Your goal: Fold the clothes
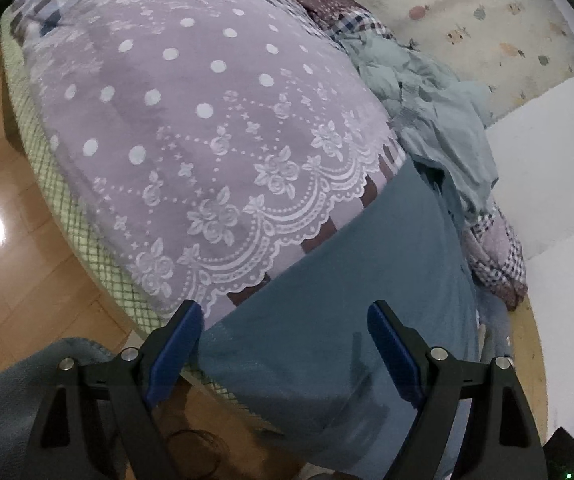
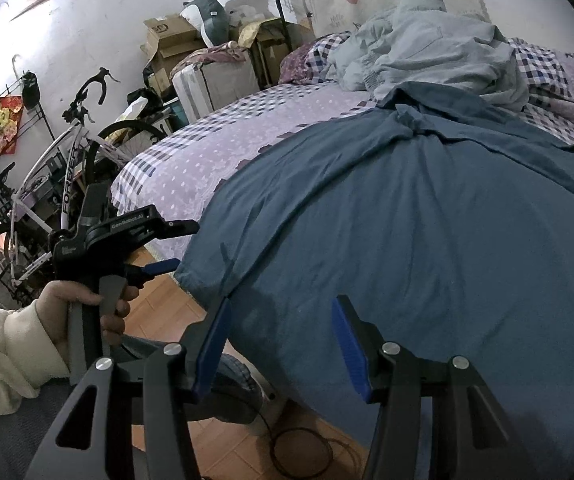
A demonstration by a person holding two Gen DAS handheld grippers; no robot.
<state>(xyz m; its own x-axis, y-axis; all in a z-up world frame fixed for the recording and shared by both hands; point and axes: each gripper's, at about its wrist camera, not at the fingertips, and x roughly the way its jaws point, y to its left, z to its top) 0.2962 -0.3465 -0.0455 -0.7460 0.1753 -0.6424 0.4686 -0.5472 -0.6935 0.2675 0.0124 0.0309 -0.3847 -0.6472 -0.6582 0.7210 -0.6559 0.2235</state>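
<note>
A dark teal garment [image 2: 407, 220] lies spread flat on the bed, its near hem hanging over the bed's edge. In the left wrist view the same garment [image 1: 347, 280] covers the bed's lower right part. My right gripper [image 2: 283, 304] hovers open just above the hem, holding nothing. A hand holds my left gripper [image 2: 179, 246], which is open beside the garment's left corner. From its own camera the left gripper [image 1: 287, 312] stands open over the garment's edge. A crumpled heap of pale blue clothes [image 2: 427, 52] lies at the far end of the bed.
The bed wears a purple dotted cover with a lace border [image 1: 207, 140]. The pale blue heap [image 1: 439, 120] lies along the wall side. A bicycle [image 2: 67, 160] and stacked boxes [image 2: 175, 40] stand to the left. A black cable [image 2: 303, 452] lies on the wooden floor [image 1: 27, 280].
</note>
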